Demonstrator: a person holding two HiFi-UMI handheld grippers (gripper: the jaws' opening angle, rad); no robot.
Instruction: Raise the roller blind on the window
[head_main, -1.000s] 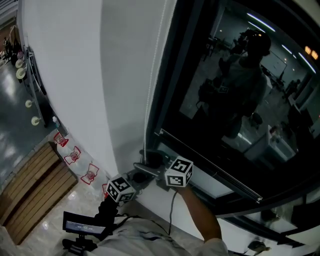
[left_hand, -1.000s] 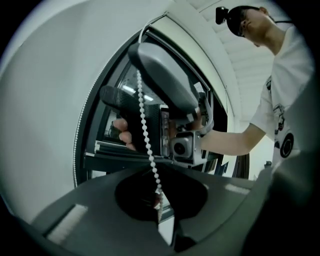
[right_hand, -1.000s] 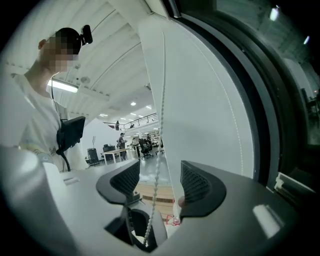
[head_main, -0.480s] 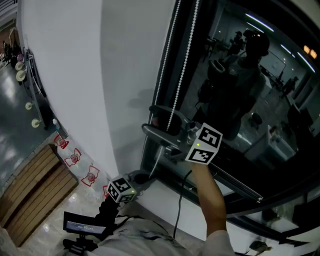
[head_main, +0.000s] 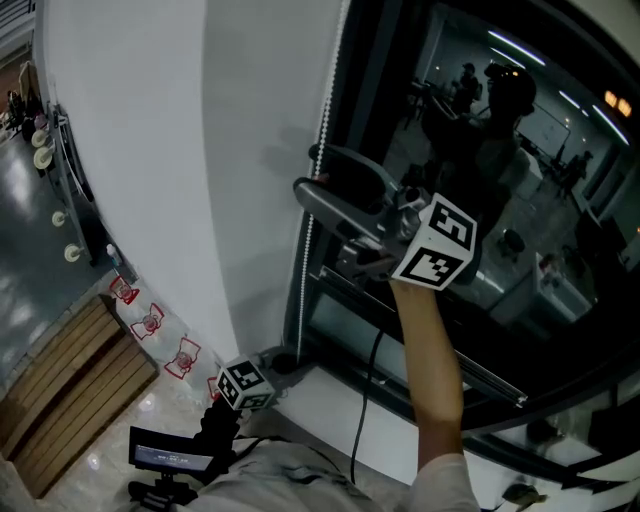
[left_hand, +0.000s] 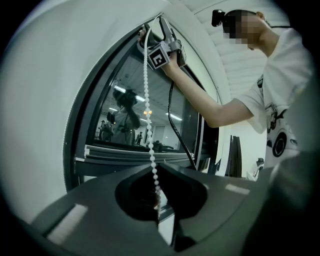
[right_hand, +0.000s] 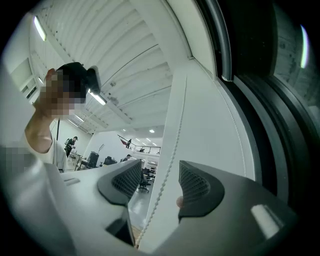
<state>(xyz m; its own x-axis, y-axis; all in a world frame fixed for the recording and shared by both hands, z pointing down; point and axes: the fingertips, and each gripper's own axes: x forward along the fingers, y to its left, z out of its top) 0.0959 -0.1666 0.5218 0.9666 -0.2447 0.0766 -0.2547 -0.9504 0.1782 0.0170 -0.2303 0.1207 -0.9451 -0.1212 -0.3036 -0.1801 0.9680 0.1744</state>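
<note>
- My left tongs (left_hand: 155, 172) sit low, near the bottom left corner of the window (head_main: 520, 230). Their jaws are together, clamped on the bead chain (left_hand: 148, 100), which runs straight up from them.
- The chain hangs along the window's left frame, beside the white wall (head_main: 150, 150).
- My right tongs (right_hand: 160, 172) are high up that same left edge. Their jaws are apart and the chain passes between them untouched, so they grip nothing.
- The window's glass is dark and uncovered wherever I can see it. The roller blind itself is out of view above, so I can't tell how high it sits.
- I judge I'm between pulls: the right tongs need to close on the chain and draw it down. How many pulls remain I can't say.
</note>
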